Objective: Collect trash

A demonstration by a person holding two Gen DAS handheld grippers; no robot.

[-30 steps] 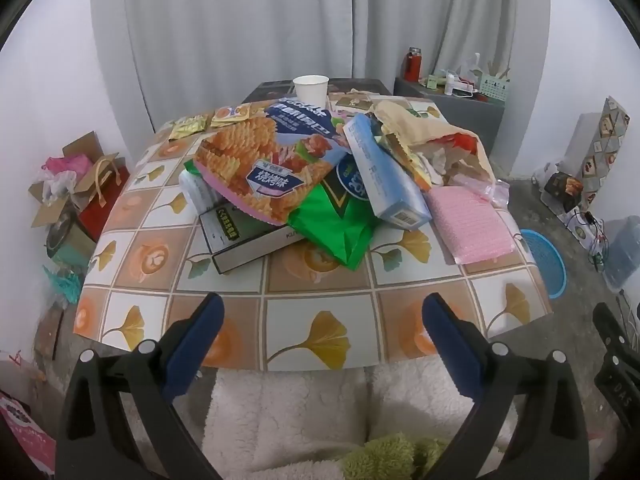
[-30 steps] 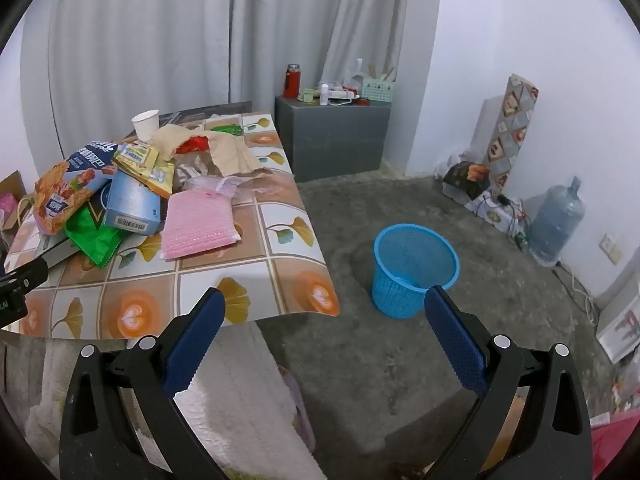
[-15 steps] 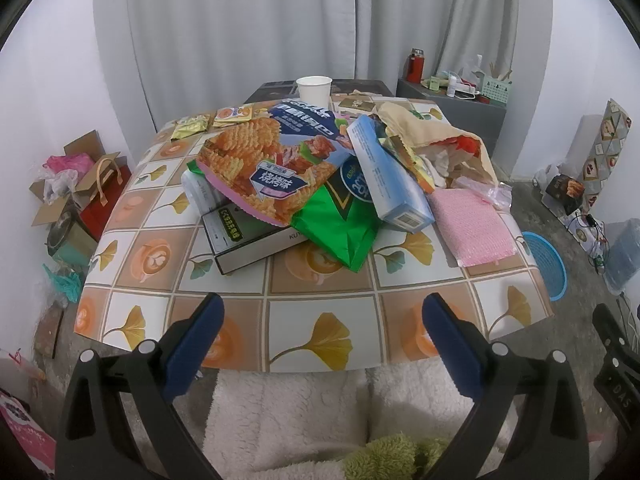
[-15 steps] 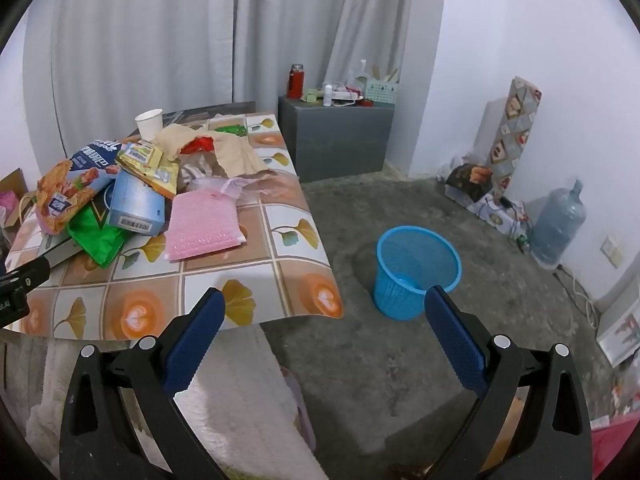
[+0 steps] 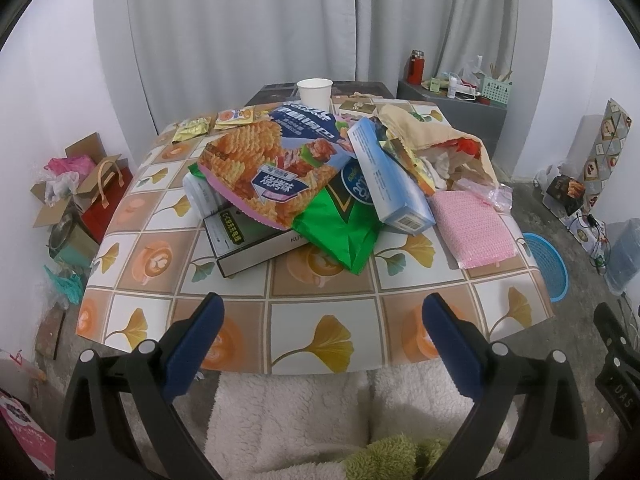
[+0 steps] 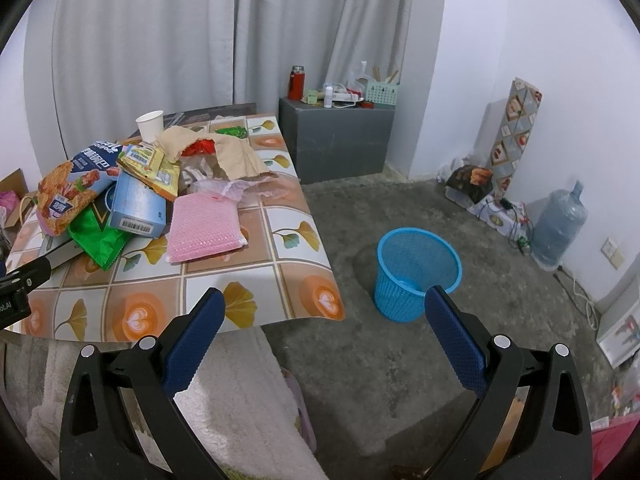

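Note:
A heap of trash lies on the tiled table: an orange chip bag, a green wrapper, a blue box, a pink padded pack, a tan paper bag, a dark flat box and a white paper cup. A blue mesh bin stands on the floor right of the table. My left gripper is open and empty over the table's near edge. My right gripper is open and empty, between table corner and bin.
A grey cabinet with a red flask stands behind the table. A water jug and boxes line the right wall. Bags and cartons lie on the floor left of the table. A white fleece hangs below the table edge.
Both grippers have drifted slightly; the table and bin sit a little lower and nearer in view. Both stay open and empty.

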